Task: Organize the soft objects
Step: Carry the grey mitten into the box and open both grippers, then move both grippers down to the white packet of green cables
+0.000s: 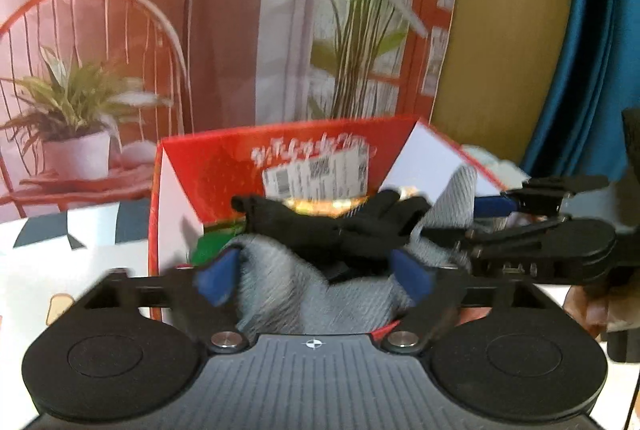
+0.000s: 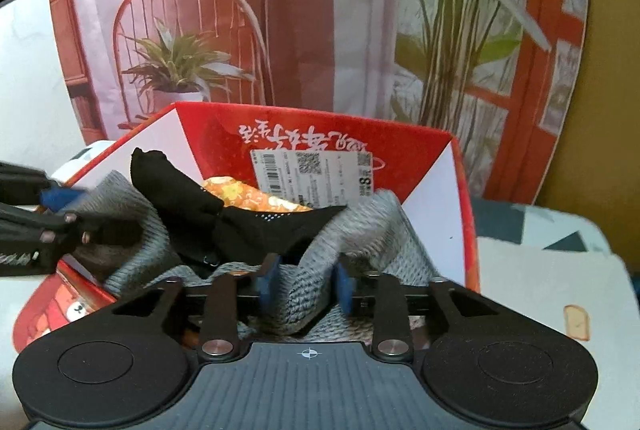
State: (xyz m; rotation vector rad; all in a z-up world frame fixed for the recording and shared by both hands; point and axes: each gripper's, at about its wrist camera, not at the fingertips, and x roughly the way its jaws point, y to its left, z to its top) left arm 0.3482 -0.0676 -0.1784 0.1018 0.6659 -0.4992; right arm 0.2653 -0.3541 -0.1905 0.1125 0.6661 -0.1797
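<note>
**boxwatcher:** Where's the soft stuff sitting now? Looks like it's all piled in the red box (image 2: 320, 134), which stands on the table (image 2: 540, 282).

**gripnerd:** Yep. The grey knit (image 2: 304, 294) is draped inside the red box along the wall nearest both cameras, with the black glove (image 2: 208, 206) lying on top of it and some orange patterned fabric (image 2: 256, 196) deeper in, toward the back wall with the label. The glove's long axis runs roughly side to side across the box mouth, fingers fanned toward the right tool.

**boxwatcher:** And the tools?

**gripnerd:** Left tool (image 1: 316, 274) stands wide open, blue pads either side of a hump of grey knit, not pressing on it as far as I can tell. Right tool (image 2: 306, 284) is only partly open, a fold of the same knit between its pads; the gaps look slim, so I'd call it released rather than clamped, though the blur makes that a bit iffy. Both sit at the near rim of the red box, the left one on the left end of the pile.

**boxwatcher:** So what matters next?

**gripnerd:** My guess: the knit lies straight ahead of and below both tools, so backing out of the red box has to go up and toward the cameras, or a pad could snag the wool and drag it back out.
</note>
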